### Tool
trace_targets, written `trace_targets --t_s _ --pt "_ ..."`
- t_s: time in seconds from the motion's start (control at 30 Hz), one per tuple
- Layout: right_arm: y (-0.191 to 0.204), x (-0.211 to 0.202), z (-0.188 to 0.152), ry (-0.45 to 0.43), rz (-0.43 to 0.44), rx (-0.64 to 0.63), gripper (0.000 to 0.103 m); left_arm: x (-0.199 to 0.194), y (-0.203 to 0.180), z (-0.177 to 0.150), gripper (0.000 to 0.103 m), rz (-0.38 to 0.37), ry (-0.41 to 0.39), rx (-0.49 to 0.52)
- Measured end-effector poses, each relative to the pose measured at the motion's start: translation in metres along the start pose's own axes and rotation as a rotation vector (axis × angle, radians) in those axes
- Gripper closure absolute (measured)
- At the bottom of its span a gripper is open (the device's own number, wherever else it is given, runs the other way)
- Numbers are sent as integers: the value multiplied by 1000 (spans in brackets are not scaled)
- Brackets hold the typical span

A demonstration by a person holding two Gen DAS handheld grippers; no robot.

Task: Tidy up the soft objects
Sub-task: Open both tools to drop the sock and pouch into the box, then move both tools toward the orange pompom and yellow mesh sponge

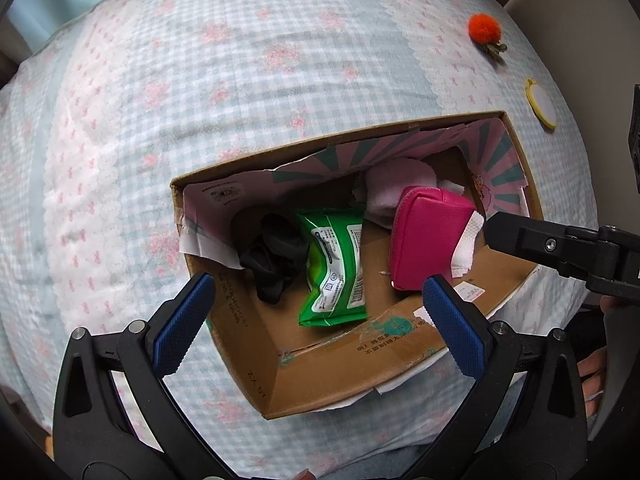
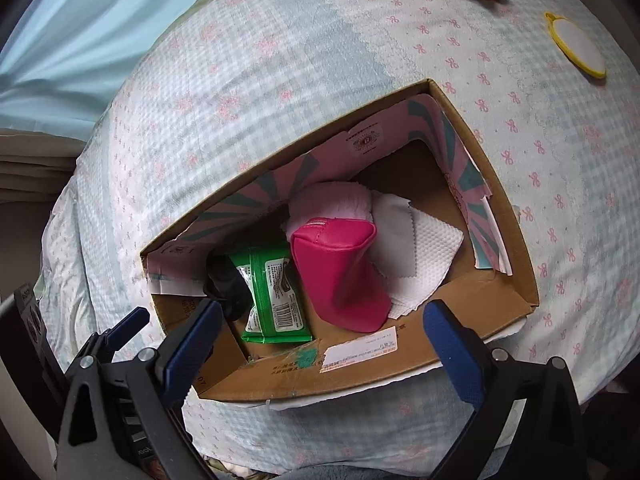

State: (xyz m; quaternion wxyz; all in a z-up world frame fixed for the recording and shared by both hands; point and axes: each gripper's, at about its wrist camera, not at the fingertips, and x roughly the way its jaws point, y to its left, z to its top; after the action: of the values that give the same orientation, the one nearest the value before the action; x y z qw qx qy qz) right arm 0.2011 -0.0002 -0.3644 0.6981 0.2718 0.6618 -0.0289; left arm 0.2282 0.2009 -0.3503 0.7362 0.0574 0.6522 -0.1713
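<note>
- A cardboard box (image 2: 500, 216) on the bed already holds a pink pouch (image 2: 340, 272), wipes pack (image 2: 276, 296) and tissue.
- Both the left gripper (image 1: 316, 320) and right gripper (image 2: 320, 340) hover spread wide, holding nothing.
- An orange pompom (image 1: 485, 27), outside near the bed's far edge, looks feather-light and squashy; best pinched across its fluffy middle.

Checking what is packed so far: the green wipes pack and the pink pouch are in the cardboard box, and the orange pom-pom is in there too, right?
Not quite. The orange pom-pom lies on the bedspread outside the cardboard box, as the left wrist view shows. The green wipes pack and pink pouch are inside.
</note>
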Motion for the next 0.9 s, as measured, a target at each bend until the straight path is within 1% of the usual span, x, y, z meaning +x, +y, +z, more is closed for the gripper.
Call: trace_targets --t_s 0.13,0.3,0.47,0.57,0.7,0.9 --pt "0 -11 -5 -24 12 -15 3 -8 -6 -5 0 13 -7 27" --pt "4 -23 -16 -35 20 -53 3 -20 -11 -13 0 21 -23 25" --pt "9 -43 -31 -78 -20 -160 3 -33 -19 -26 0 35 -43 16" --pt "8 -62 -40 -113 -24 -214 3 -46 -21 -37 0 46 -72 -19" --pt "2 -91 -49 -174 -59 -292 3 -68 -20 -54 0 65 -140 -97" --pt "-29 -138 -49 -266 -51 -330 3 -106 -34 -70 0 103 -238 -191"
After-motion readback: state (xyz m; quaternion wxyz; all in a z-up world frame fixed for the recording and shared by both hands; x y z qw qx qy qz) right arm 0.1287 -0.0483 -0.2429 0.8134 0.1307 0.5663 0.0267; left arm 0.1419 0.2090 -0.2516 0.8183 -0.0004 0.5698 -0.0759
